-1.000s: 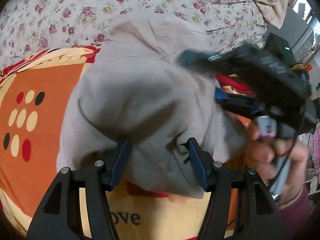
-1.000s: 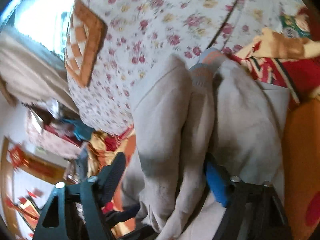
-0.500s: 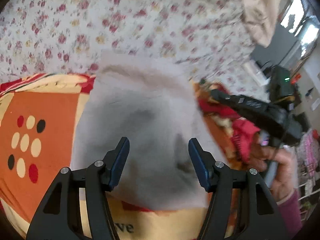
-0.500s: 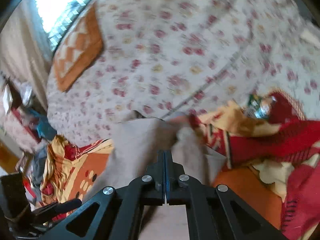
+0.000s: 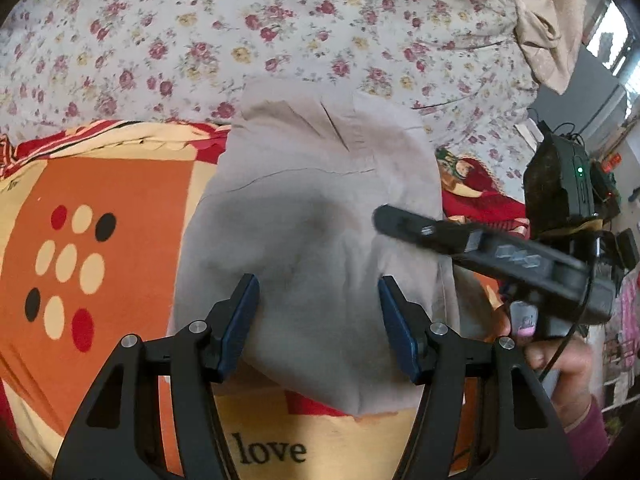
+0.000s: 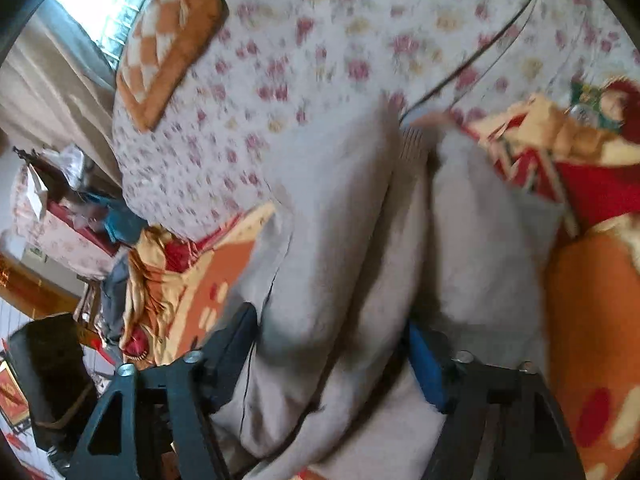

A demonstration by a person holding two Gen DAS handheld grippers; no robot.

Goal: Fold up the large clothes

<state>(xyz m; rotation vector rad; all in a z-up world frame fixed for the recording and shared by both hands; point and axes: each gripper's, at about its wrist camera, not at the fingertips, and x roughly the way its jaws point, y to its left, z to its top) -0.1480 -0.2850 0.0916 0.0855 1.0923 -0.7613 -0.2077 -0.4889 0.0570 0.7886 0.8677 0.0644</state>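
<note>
Left wrist view: the left hand-held gripper (image 5: 318, 320) stands wide above a folded grey garment (image 5: 316, 216), pads apart from the cloth. The garment lies on an orange patterned blanket (image 5: 104, 184) over a floral bedsheet (image 5: 280, 20). Right wrist view: the right hand-held gripper (image 6: 332, 356), jaws just been opening, straddles a thick fold of the garment (image 6: 344, 248); whether its pads press is unclear.

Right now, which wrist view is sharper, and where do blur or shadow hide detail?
Left wrist view is sharper: grey garment crisp, darkly shaded mid-cloth, only the right gripper smeared. Right wrist view is motion-blurred throughout, floral sheet soft, window glare top left.
</note>
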